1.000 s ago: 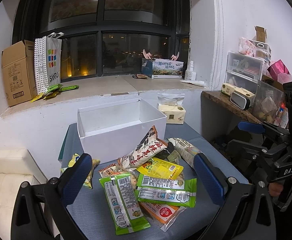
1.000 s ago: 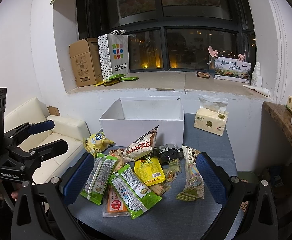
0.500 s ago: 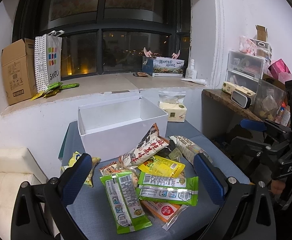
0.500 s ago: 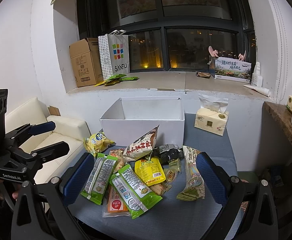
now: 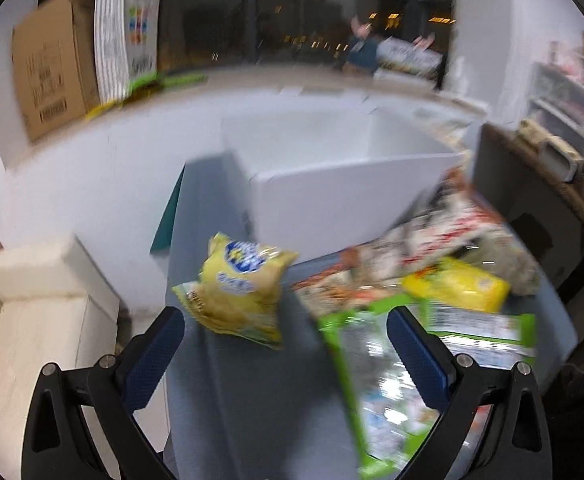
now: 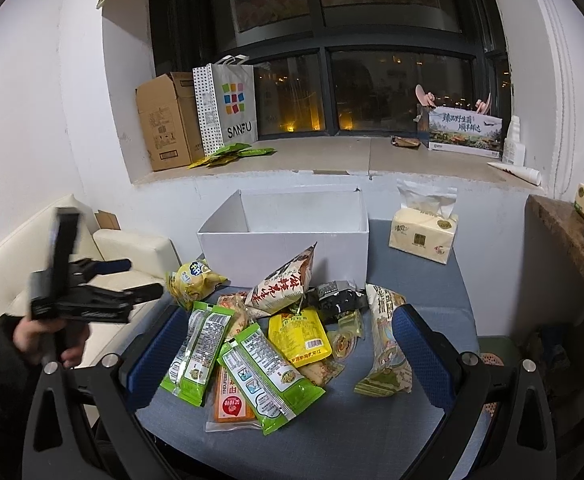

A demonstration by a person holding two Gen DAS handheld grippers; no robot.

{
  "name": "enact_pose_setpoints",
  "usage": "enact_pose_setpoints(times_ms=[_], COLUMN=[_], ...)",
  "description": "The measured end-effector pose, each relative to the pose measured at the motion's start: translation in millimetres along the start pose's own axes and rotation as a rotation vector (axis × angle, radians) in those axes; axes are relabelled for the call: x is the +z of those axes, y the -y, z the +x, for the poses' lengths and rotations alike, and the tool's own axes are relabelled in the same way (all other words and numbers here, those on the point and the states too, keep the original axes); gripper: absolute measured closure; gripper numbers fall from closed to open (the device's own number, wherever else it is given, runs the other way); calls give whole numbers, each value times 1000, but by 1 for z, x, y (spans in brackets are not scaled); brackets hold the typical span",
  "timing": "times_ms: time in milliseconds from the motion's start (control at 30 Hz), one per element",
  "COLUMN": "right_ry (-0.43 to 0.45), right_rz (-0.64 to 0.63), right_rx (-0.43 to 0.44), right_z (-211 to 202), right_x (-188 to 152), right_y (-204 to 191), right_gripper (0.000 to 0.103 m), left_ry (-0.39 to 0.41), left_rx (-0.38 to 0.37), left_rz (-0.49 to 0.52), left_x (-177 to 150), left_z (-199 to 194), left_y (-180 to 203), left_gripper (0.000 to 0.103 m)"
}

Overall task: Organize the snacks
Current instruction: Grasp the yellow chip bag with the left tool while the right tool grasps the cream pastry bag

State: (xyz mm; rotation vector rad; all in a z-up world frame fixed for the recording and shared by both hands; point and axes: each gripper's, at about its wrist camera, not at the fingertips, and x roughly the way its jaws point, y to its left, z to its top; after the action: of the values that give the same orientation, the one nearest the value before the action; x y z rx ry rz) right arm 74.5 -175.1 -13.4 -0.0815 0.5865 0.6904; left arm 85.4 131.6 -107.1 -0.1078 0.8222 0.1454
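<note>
A pile of snack packets lies on the grey table (image 6: pixel 412 288) in front of an empty white box (image 6: pixel 284 246). A yellow chip bag (image 5: pixel 244 288) (image 6: pixel 192 280) lies at the pile's left edge. My left gripper (image 5: pixel 284 352) is open and empty, low over the table, with the yellow bag just ahead between its fingers; this view is blurred. It also shows in the right wrist view (image 6: pixel 132 280) at the left. My right gripper (image 6: pixel 288 354) is open and empty above the near edge, over two green packets (image 6: pixel 268 380).
A tissue pack (image 6: pixel 424 232) sits at the table's back right. A cardboard box (image 6: pixel 164 120), a SANFU bag (image 6: pixel 228 104) and a printed box (image 6: pixel 464 132) stand on the windowsill. A white sofa (image 5: pixel 44 320) is left of the table; a shelf (image 6: pixel 564 224) is at the right.
My left gripper has swung quickly left and down toward the yellow chip bag, blurring its view. My right gripper has stayed still. No snack has moved.
</note>
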Motion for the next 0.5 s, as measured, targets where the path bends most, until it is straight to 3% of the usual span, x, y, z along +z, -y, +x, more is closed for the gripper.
enact_pose_setpoints(times_ms=[333,500], right_ry=[-24,-30], right_rz=[2,8], right_rx=[-5,-11], right_z=[7,8], right_x=[-3,-4], right_y=[1,3], right_gripper=[0,0], left_ry=[-175,-186], left_rx=[14,27], left_rz=[5,16], left_x=[20,17], left_z=[104,112], left_y=[-35,-40], left_gripper=[2,32])
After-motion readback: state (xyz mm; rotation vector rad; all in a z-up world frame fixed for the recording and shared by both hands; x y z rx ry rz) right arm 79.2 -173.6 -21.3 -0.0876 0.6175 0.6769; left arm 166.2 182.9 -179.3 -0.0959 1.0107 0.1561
